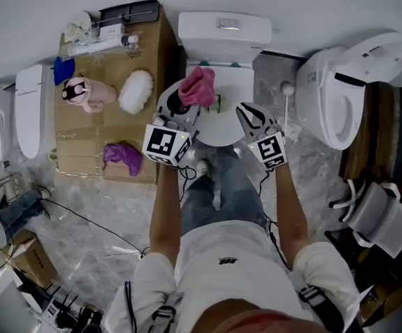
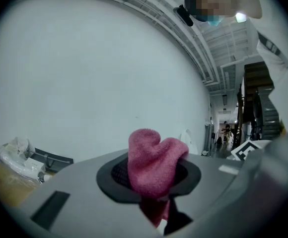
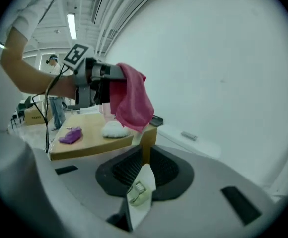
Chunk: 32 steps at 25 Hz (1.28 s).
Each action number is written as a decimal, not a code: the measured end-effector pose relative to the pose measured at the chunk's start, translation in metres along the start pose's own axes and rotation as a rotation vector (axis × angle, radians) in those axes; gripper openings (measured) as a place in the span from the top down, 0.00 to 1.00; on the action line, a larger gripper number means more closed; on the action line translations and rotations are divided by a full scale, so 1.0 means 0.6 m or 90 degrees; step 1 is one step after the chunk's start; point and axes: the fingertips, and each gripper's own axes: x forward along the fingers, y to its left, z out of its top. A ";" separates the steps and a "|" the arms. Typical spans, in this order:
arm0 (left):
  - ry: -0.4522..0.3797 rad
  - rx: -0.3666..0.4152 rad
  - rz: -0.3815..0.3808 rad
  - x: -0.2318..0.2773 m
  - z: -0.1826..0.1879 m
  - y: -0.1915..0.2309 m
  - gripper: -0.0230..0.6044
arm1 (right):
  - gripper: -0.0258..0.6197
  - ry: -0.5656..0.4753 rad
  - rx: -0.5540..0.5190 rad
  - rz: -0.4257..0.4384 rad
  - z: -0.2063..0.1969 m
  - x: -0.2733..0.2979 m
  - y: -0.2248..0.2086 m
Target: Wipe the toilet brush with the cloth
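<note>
Over the white ceramic toilet at upper centre of the head view, the left gripper has its fingers clamped on a crumpled pink cloth, the right gripper has its fingers pinched on a small white piece with a metal part, and the thin white toilet brush with a round end stands just right of the toilet, apart from both.
</note>
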 end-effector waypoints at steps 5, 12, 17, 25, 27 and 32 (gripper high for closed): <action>0.002 0.015 -0.002 -0.057 0.050 -0.036 0.80 | 0.91 -0.060 0.009 -0.019 0.105 -0.094 0.029; 0.000 0.020 -0.002 -0.147 0.097 -0.088 0.80 | 0.96 -0.142 0.023 -0.053 0.223 -0.195 0.075; 0.011 0.037 -0.025 -0.213 0.116 -0.153 0.80 | 0.96 -0.166 0.022 -0.046 0.269 -0.264 0.146; 0.009 0.053 -0.070 -0.282 0.139 -0.227 0.81 | 0.96 -0.189 0.030 -0.084 0.307 -0.340 0.200; 0.012 0.054 -0.078 -0.296 0.139 -0.242 0.81 | 0.96 -0.181 0.032 -0.094 0.306 -0.354 0.210; 0.016 0.054 -0.092 -0.320 0.139 -0.259 0.82 | 0.96 -0.172 0.041 -0.122 0.306 -0.379 0.224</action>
